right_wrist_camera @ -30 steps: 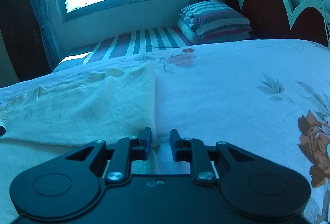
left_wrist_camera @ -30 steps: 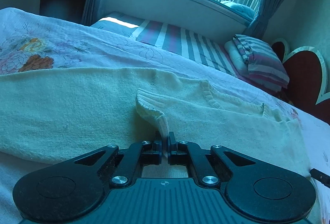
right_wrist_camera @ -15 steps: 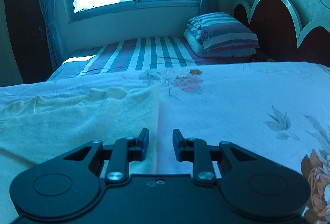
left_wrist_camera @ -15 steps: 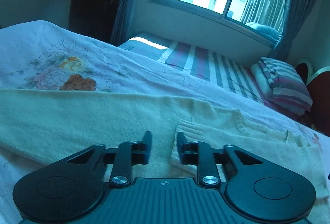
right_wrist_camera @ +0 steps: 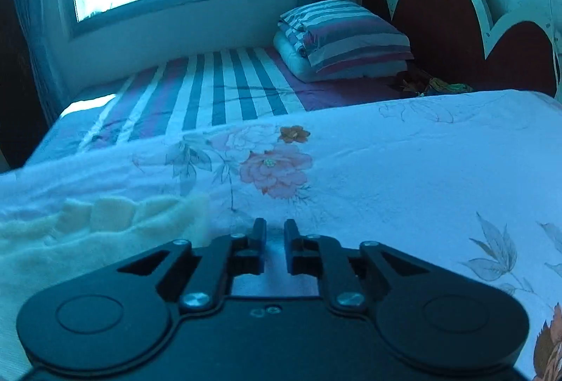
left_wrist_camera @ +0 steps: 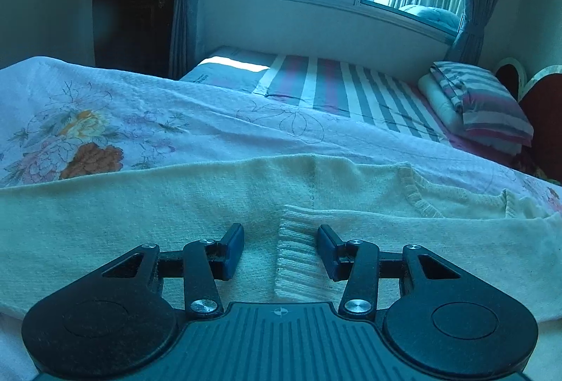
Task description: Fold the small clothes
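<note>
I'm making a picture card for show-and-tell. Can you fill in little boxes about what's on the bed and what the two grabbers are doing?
garment: cream knitted sweater, spread on the bed
cuff: ribbed sleeve cuff lying between the left fingers, not pinched
left gripper: open
right gripper: open, holding nothing, beside the sweater's edge
bedcover: floral sheet
behind: striped pillow
</note>
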Available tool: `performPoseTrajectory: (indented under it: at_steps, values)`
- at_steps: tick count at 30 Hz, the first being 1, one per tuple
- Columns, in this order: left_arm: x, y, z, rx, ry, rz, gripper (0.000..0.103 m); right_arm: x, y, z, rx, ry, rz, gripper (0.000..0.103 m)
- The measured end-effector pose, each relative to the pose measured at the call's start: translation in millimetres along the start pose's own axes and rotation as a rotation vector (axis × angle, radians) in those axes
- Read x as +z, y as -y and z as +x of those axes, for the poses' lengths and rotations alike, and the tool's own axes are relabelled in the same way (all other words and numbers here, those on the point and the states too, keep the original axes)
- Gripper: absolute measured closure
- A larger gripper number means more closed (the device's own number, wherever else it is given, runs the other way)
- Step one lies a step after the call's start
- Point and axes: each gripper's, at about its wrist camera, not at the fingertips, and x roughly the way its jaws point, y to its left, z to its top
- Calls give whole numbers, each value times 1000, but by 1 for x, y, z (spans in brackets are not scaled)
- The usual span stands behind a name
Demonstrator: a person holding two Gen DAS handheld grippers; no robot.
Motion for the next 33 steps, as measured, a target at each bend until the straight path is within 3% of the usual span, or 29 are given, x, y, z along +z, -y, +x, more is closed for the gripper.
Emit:
performPoseTrajectory:
  at_steps: [1,4,6,8,9,11,14,19,22,25,28,31,33]
  values:
    - [0,0,-1,-5,10,-3,57,-1,0,-8,26,32,3,80]
    - [-3,1,6,2,1,-4,52,-10,-16,-19,103,56,-90,79]
    - [-4,7,8,13,-1,49,48,-22,-27,-5,44,-26,-187,78]
    - [-2,10,5,20,-14,61,44,-22,-27,-7,25,-23,-177,75]
    - [0,9,1,16,-23,60,38,-19,-28,-16,27,-18,-162,75]
    - [-2,1,-20,46,7,45,0,-19,-27,-43,56,56,-165,72]
    - [-15,-32,-57,50,60,-35,0,-31,-26,-80,92,103,-204,62]
    - [-46,-132,-110,129,95,-278,2,-64,-23,-118,91,77,-213,62]
    - [-62,-196,-129,161,103,-439,23,-81,-22,-133,79,41,-194,62]
    - [-82,-265,-137,135,126,-703,37,-91,-27,-145,69,20,-196,62]
    - [-96,-308,-141,125,172,-885,49,-96,-37,-154,65,16,-201,62]
    - [-100,-334,-141,156,210,-961,51,-96,-49,-163,62,27,-205,62]
    - [-102,-346,-135,132,226,-999,51,-93,-57,-168,67,36,-200,62]
